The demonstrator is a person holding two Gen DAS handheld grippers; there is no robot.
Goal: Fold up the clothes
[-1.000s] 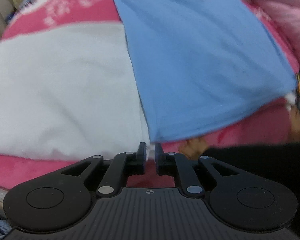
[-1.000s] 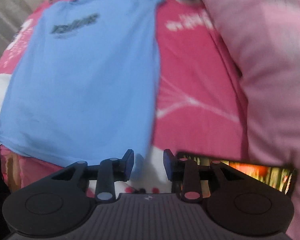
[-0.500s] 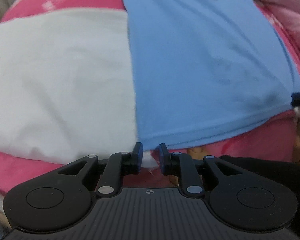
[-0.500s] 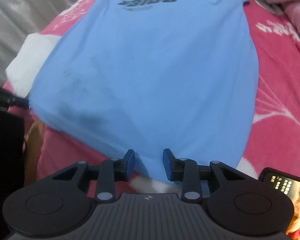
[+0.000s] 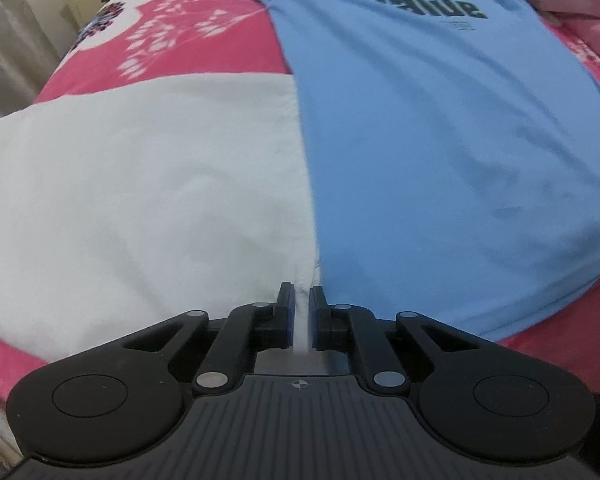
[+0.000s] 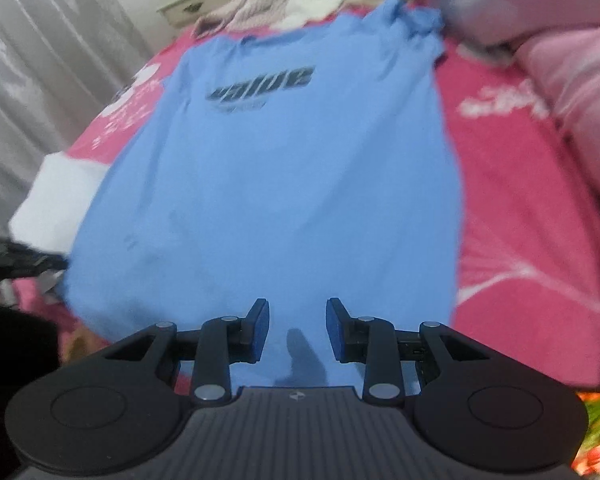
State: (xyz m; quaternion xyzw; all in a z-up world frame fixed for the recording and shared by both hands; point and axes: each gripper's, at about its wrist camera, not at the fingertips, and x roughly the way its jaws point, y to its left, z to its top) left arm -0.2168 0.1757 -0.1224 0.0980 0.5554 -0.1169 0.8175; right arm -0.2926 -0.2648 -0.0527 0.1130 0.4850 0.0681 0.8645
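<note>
The blue T-shirt [image 6: 284,184] is spread flat on the pink bed [image 6: 512,216]. Left gripper [image 5: 302,312] is nearly clenched on white cloth [image 5: 148,184]; right gripper [image 6: 298,328] is held released over the near hem.

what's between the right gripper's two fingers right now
In the right wrist view, the right gripper stands open with the hem end of the blue t-shirt lying in the gap. Nothing else sits there, and the fingers are not closed on the cloth.

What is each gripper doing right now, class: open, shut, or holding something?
Left gripper: nearly shut, pinching pale fabric beside the blue T-shirt.
Right gripper: open, holding nothing, over the T-shirt's hem.
</note>
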